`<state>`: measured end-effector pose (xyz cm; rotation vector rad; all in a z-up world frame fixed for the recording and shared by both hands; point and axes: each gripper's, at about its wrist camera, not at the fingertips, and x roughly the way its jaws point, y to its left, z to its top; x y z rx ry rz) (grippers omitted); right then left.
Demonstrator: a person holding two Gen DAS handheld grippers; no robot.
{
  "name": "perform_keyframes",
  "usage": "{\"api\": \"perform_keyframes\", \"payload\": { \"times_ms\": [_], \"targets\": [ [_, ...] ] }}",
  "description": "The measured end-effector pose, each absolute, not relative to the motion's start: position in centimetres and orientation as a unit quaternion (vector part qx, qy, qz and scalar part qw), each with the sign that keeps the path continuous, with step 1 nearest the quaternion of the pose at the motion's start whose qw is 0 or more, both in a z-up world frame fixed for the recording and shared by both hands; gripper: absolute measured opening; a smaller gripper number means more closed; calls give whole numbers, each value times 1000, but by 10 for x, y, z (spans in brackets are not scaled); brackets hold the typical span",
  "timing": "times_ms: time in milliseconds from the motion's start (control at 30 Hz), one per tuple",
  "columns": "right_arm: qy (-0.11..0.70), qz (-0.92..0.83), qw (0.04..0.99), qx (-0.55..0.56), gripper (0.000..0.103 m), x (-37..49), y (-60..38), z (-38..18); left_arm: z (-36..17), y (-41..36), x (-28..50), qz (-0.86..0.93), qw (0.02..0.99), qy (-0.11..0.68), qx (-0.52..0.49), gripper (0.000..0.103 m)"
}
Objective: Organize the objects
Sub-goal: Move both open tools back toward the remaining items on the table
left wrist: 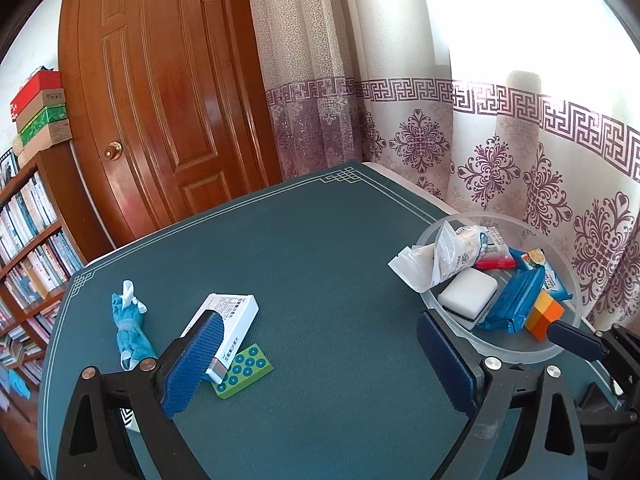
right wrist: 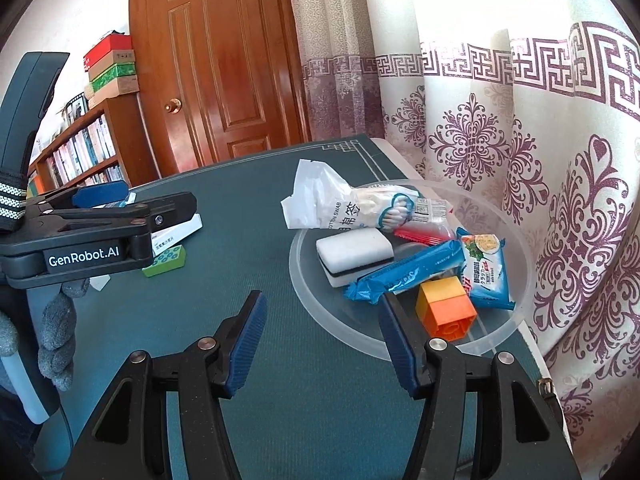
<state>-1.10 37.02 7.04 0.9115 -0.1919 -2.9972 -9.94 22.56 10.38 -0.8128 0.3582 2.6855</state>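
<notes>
My left gripper (left wrist: 320, 360) stands wide open above the teal table mat with nothing between its pads. Just past its left finger lie a white medicine box (left wrist: 234, 314) and a green block with blue circles (left wrist: 246, 372); a teal cloth toy (left wrist: 130, 332) lies further left. A clear plastic bowl (left wrist: 500, 354) at the right holds a cotton swab bag (right wrist: 360, 208), a white sponge (right wrist: 352, 252), a blue wrapper (right wrist: 408, 272), an orange and yellow block (right wrist: 446, 304) and snack packets. My right gripper (right wrist: 324, 348) is open and empty, its right finger in front of the bowl's (right wrist: 340, 320) near rim.
The left gripper's body (right wrist: 100, 232) and a grey gloved hand (right wrist: 56, 320) fill the left of the right wrist view. Behind the table are a wooden door (left wrist: 168, 100), patterned curtains (left wrist: 500, 140) and a bookshelf (left wrist: 28, 232) with stacked boxes.
</notes>
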Motion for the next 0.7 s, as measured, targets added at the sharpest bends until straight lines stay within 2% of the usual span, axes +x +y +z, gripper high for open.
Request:
{"api": "perform_keyframes", "payload": {
  "times_ms": [700],
  "targets": [
    [-46, -942, 62, 328, 63, -53, 303, 61, 90, 147, -105, 943, 90, 86, -307, 100]
  ]
}}
